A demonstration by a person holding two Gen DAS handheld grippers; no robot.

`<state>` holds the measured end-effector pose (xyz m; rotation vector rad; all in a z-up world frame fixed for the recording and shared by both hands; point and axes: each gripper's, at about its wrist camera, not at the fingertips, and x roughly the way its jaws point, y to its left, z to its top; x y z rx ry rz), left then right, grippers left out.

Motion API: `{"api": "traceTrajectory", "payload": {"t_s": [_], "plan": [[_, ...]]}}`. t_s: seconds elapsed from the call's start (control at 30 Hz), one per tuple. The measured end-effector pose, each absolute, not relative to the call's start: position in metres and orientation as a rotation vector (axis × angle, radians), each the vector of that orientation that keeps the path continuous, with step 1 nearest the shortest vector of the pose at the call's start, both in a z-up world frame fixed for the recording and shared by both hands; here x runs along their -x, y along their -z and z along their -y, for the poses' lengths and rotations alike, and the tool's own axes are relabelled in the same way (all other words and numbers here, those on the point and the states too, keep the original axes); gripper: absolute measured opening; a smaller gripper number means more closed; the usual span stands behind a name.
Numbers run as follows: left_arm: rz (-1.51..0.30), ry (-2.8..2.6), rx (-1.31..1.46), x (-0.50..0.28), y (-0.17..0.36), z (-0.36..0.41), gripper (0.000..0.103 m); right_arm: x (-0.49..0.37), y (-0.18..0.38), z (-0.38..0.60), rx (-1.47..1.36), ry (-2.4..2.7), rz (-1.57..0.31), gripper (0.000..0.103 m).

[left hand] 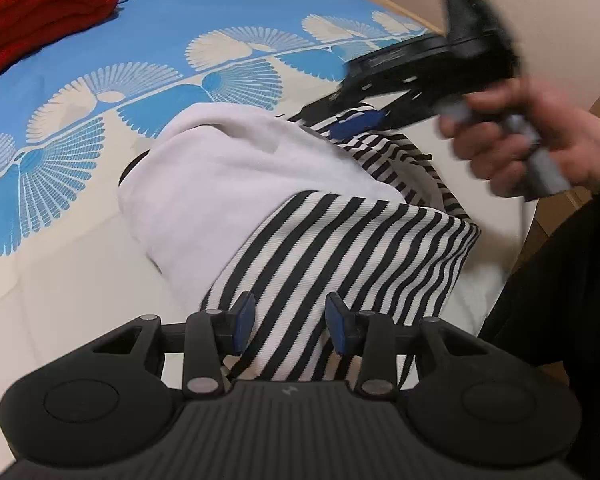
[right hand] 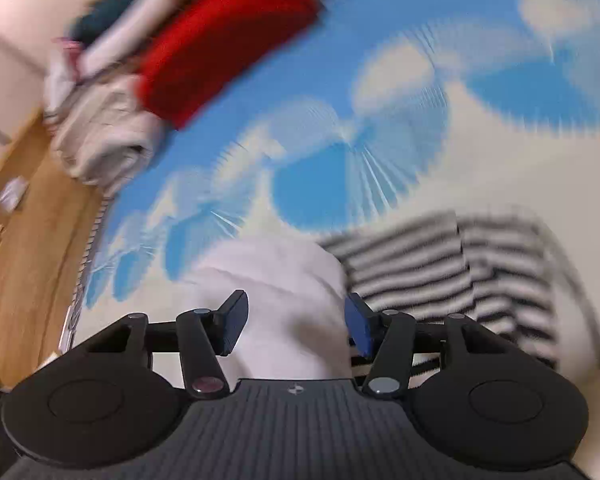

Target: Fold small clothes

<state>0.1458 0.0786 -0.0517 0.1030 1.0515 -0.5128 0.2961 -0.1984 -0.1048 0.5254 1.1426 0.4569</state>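
A striped garment (left hand: 340,248) with a white piece (left hand: 228,176) over it is seen near the bed's (left hand: 60,280) right edge; open bedding stretches left and far, up to a red folded item (left hand: 40,12); the left hand-held gripper (left hand: 290,326) is spread over striped cloth, pinching nothing; the right hand-held gripper (right hand: 296,326), tilted downward, is spread above the white piece.

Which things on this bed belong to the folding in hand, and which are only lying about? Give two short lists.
In the job:
- striped garment
- white garment lying partly under it
- left tongs, open over the stripes
- right tongs, open

Lying about:
- red folded knit
- beige folded clothes beside it
- blue patterned bedcover
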Motion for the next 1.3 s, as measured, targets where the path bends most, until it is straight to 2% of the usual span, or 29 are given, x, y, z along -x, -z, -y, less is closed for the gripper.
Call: {"api": "traceTrajectory", "payload": {"t_s": [0.17,0.2,0.23,0.27,0.3,0.47,0.53,0.67,0.77,0.8,0.9,1.0,1.03,1.1,1.2,1.3], "plan": [[-1.048,0.485,-0.093,-0.154,0.052,-0.089,0.043,-0.303,0.126,0.189,-0.572,-0.437,-1.191,0.057],[-1.046,0.476,-0.087,-0.156,0.051,-0.09,0.043,-0.302,0.127,0.188,-0.593,-0.464,-1.194,0.054],[-1.042,0.471,-0.082,-0.158,0.051,-0.091,0.043,-0.302,0.127,0.185,-0.593,-0.494,-1.189,0.048],[-1.035,0.467,-0.078,-0.158,0.049,-0.092,0.043,-0.299,0.123,0.182,-0.565,-0.515,-1.172,0.021],[-1.027,0.463,-0.073,-0.159,0.047,-0.092,0.043,-0.298,0.118,0.18,-0.554,-0.531,-1.151,0.01],[-1.015,0.511,-0.04,-0.157,0.042,-0.086,0.042,-0.273,0.062,0.246,-0.725,-0.505,-0.903,0.007],[-1.034,0.575,-0.046,-0.153,0.046,-0.075,0.043,-0.27,0.064,0.266,-0.647,-0.368,-0.903,0.007],[-1.106,0.639,-0.142,-0.146,0.063,-0.048,0.043,-0.288,0.109,0.287,-0.659,-0.181,-1.067,0.008],[-1.166,0.623,-0.292,-0.139,0.086,-0.032,0.046,-0.295,0.13,0.262,-0.524,-0.204,-1.166,0.015],[-1.174,0.623,-0.319,-0.137,0.089,-0.031,0.047,-0.292,0.127,0.257,-0.485,-0.184,-1.157,0.021],[-1.214,0.581,-0.292,-0.145,0.09,-0.039,0.052,-0.275,0.089,0.256,-0.446,-0.237,-1.017,0.022],[-1.199,0.583,-0.25,-0.148,0.079,-0.05,0.052,-0.247,0.051,0.252,-0.365,-0.516,-0.886,0.023],[-1.181,0.589,-0.244,-0.147,0.074,-0.052,0.052,-0.236,0.047,0.249,-0.351,-0.643,-0.895,0.025],[-1.144,0.589,-0.219,-0.146,0.064,-0.056,0.051,-0.215,0.048,0.24,-0.281,-0.814,-0.955,0.043],[-1.113,0.582,-0.166,-0.148,0.054,-0.06,0.05,-0.184,0.05,0.233,-0.032,-0.806,-0.944,0.046],[-1.102,0.577,-0.157,-0.152,0.049,-0.055,0.05,-0.178,0.059,0.246,-0.026,-0.819,-0.995,0.046]]}}
